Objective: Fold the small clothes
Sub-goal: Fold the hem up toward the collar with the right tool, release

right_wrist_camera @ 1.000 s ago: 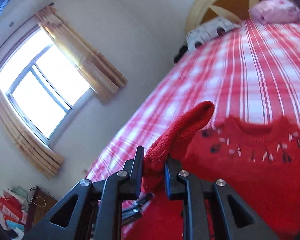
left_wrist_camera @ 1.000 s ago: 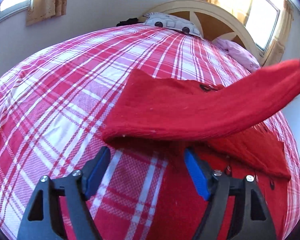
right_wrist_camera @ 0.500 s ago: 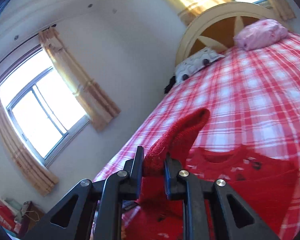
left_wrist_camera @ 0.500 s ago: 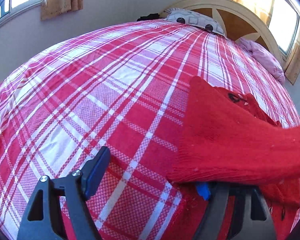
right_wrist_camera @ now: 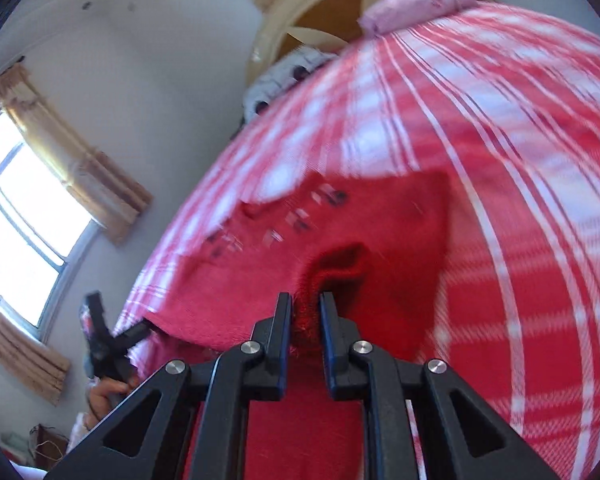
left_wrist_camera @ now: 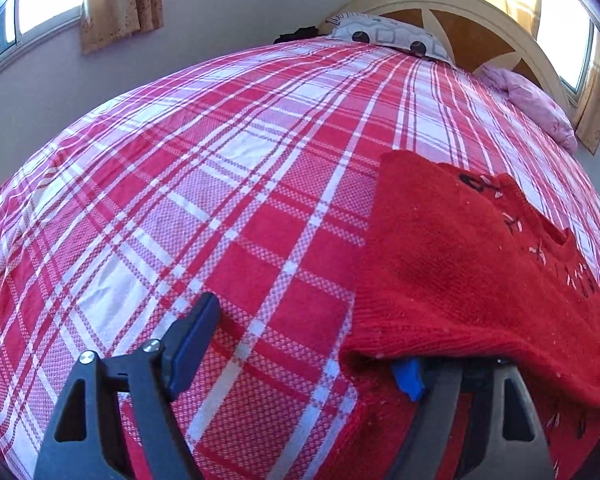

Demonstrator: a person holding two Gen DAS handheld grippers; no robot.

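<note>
Sweater (left_wrist_camera: pixel 468 264), red knit, lay on the plaid bedspread (left_wrist_camera: pixel 228 184) in the left wrist view, a fold draped over one finger of the left gripper (left_wrist_camera: pixel 308 340), whose jaws stood wide apart; no writing was legible. Right wrist view, blurred: right gripper (right_wrist_camera: pixel 305 312), jaws just closing, pinched the sweater's sleeve (right_wrist_camera: pixel 336 268).

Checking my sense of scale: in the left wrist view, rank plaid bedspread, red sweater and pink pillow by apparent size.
1. plaid bedspread
2. red sweater, enlarged by nearness to the camera
3. pink pillow, far off, so true size is unsure
</note>
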